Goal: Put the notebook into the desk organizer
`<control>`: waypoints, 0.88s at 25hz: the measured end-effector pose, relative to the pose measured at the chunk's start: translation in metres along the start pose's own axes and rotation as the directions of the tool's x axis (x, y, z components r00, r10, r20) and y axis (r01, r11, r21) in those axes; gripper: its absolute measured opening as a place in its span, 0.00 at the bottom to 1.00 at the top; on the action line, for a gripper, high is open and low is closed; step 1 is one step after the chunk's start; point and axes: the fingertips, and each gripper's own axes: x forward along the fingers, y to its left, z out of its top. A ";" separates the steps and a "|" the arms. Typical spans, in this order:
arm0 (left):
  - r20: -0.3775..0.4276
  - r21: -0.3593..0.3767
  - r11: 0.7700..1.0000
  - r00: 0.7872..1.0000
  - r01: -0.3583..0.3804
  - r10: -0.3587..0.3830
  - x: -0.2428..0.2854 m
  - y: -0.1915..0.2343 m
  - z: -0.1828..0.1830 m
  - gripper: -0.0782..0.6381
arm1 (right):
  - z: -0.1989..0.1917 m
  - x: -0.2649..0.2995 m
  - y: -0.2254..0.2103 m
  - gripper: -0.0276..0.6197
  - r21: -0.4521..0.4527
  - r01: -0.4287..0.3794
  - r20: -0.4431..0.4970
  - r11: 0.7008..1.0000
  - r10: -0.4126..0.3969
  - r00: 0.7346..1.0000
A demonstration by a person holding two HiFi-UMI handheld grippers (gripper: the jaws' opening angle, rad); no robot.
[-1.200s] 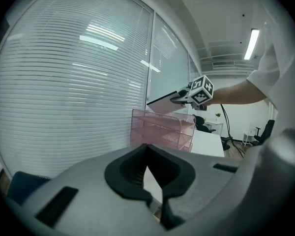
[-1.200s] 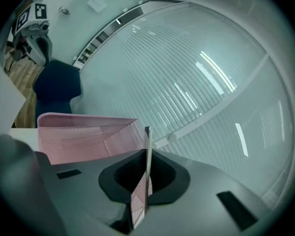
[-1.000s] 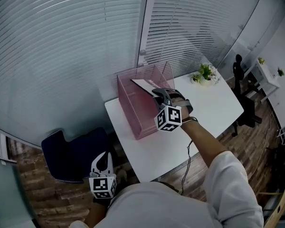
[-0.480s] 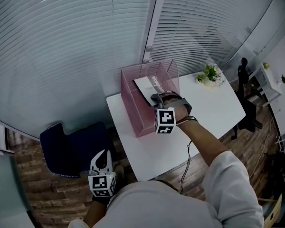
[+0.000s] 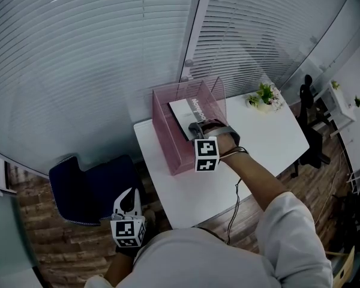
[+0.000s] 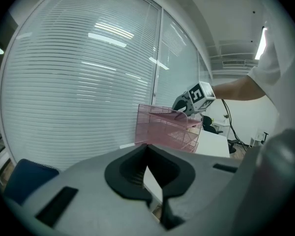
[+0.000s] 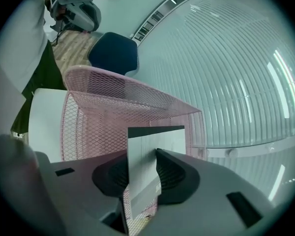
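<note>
Now that the notebook (image 5: 191,109) has come down from its tilt into the pink desk organizer (image 5: 168,138), I note my right tool (image 5: 199,125) opening, notebook loose between its jaws, so placement looks nearly done.

The pink mesh desk organizer (image 5: 171,143) walls off the table's (image 5: 276,140) left-centre part. Bare tabletop lies free to its right, up to the plant (image 5: 264,93).

An office: glass walls hung with slatted blinds (image 5: 78,59), a white table (image 5: 258,143) bearing a pink mesh desk organizer (image 5: 170,138) and, at its far right corner, a potted plant (image 5: 264,95), a blue chair (image 5: 87,191) beside it, and a black desk chair (image 5: 312,138) beyond.
</note>
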 end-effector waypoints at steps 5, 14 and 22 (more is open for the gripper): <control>0.005 -0.002 1.000 1.000 0.001 -0.001 0.002 0.001 0.002 0.12 | 0.004 -0.006 0.004 0.35 0.007 -0.118 0.014 0.993 0.118 0.993; 0.017 0.002 1.000 1.000 0.007 -0.007 0.005 -0.001 0.007 0.12 | 0.009 -0.033 0.008 0.43 0.052 -0.238 0.062 0.970 0.235 0.970; 0.021 0.025 0.999 0.999 0.038 -0.038 0.012 -0.011 0.013 0.12 | -0.001 -0.091 -0.018 0.22 0.355 -0.053 0.199 0.933 -0.020 0.980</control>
